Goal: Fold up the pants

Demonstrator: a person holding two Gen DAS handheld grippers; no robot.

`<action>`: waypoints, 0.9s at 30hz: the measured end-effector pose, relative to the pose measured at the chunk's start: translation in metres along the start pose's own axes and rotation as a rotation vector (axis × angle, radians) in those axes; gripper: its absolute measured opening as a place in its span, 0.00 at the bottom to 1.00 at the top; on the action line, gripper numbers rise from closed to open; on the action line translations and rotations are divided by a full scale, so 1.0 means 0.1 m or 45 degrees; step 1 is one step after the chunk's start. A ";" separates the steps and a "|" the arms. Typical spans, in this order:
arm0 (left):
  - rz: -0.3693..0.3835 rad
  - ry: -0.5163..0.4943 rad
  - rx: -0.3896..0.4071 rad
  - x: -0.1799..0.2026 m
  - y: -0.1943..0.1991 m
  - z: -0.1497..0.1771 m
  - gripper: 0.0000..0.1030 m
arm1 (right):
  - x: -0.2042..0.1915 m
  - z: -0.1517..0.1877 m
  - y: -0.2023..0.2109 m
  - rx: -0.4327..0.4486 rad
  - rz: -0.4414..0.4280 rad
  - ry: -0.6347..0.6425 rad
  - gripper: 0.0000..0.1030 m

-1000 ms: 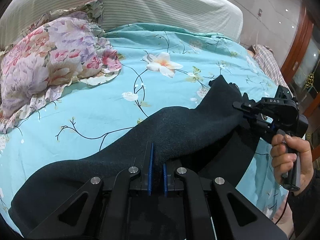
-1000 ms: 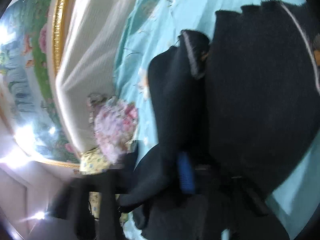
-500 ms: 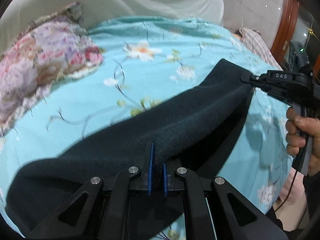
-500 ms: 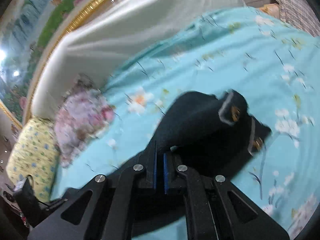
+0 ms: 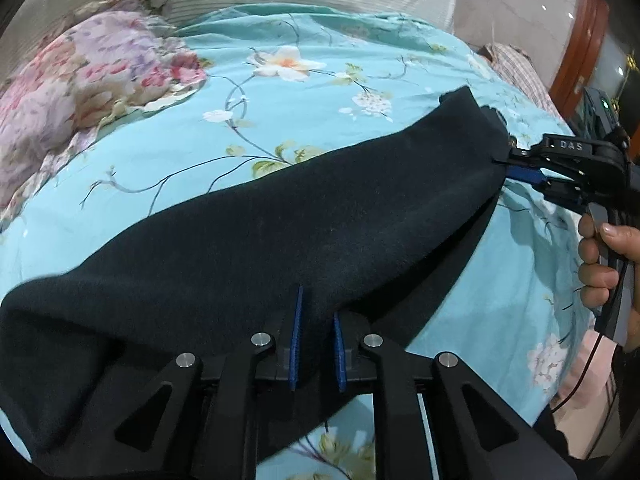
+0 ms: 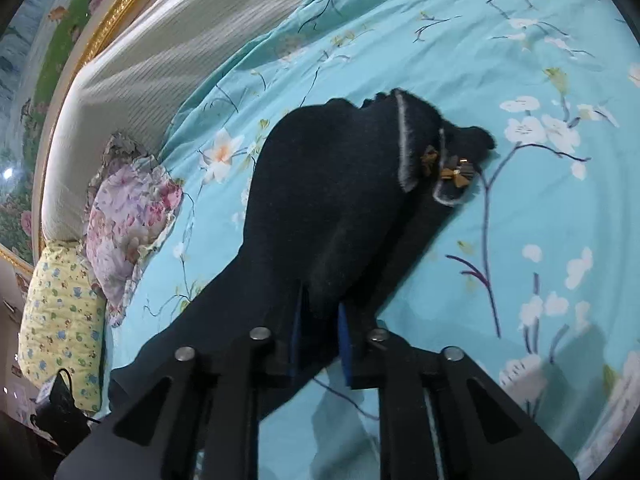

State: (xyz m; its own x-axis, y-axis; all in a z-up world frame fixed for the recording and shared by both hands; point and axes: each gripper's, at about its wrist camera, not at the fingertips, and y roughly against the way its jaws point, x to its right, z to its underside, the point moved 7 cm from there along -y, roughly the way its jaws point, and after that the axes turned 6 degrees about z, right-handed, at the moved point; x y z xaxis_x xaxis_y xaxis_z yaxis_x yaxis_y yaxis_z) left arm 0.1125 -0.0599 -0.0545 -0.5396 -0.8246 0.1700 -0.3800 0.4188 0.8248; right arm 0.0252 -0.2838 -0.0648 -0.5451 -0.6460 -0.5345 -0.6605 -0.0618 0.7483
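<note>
Dark fleece pants [image 5: 320, 220] lie stretched across the turquoise flowered bedspread [image 5: 280, 128]. My left gripper [image 5: 316, 312] sits at the near edge of the folded cloth. Its jaws are opening, and the blue pads [image 5: 297, 332] stand slightly apart with the fold still between them. The right wrist view shows the pants [image 6: 328, 184] running away to a grey-trimmed end with small brown bows [image 6: 452, 172]. My right gripper [image 6: 320, 312] is opening too, with cloth between its parted pads. From the left wrist view, the right gripper [image 5: 516, 164] is at the pants' far right end.
A person's hand [image 5: 604, 256] grips the right tool's handle. A pink floral pillow [image 5: 80, 92] and a yellow patterned pillow [image 6: 60, 320] lie at the head of the bed, against a white padded headboard [image 6: 160, 60]. Plaid cloth [image 5: 520, 68] lies past the bed's far edge.
Both pairs of pads were pressed together on the cloth and now stand apart. The pants have sunk flatter onto the bed. The right gripper has rolled upright and drawn back.
</note>
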 end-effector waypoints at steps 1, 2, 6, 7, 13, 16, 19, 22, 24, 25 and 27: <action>0.012 0.026 0.008 -0.02 0.05 0.03 0.15 | 0.01 0.00 0.06 0.013 0.016 -0.001 0.30; 0.021 0.051 0.014 -0.04 0.09 0.06 0.15 | 0.01 0.00 0.12 0.033 0.026 0.002 0.38; 0.016 0.141 0.047 -0.15 0.28 0.20 0.16 | -0.05 0.01 0.33 0.110 0.034 0.031 0.45; 0.011 0.164 0.057 -0.19 0.33 0.25 0.16 | -0.08 0.03 0.38 0.126 0.029 0.048 0.45; 0.000 0.389 0.109 -0.59 0.64 0.55 0.16 | -0.45 0.21 0.47 0.117 -0.061 0.185 0.45; -0.025 0.466 0.139 -0.77 0.77 0.68 0.16 | -0.68 0.36 0.43 0.073 -0.125 0.262 0.45; -0.044 0.554 0.168 -0.96 0.91 0.82 0.18 | -0.89 0.55 0.37 0.036 -0.166 0.345 0.45; -0.066 0.636 0.197 -1.15 1.02 0.93 0.23 | -1.08 0.74 0.33 -0.001 -0.212 0.423 0.45; -0.077 0.698 0.212 -1.26 1.08 1.01 0.26 | -1.22 0.87 0.31 -0.019 -0.241 0.486 0.45; -0.079 0.725 0.220 -1.30 1.10 1.03 0.29 | -1.26 0.92 0.30 -0.025 -0.249 0.512 0.45; -0.094 0.788 0.234 -1.42 1.15 1.10 0.36 | -1.36 1.03 0.29 -0.034 -0.265 0.569 0.45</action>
State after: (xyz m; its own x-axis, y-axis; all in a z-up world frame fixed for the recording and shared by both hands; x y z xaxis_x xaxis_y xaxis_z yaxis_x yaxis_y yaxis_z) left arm 0.0625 0.1472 -0.0433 0.0048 -0.8973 0.4414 -0.5512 0.3659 0.7498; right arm 0.0270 -0.1195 -0.0111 -0.1242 -0.8805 -0.4576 -0.7151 -0.2403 0.6564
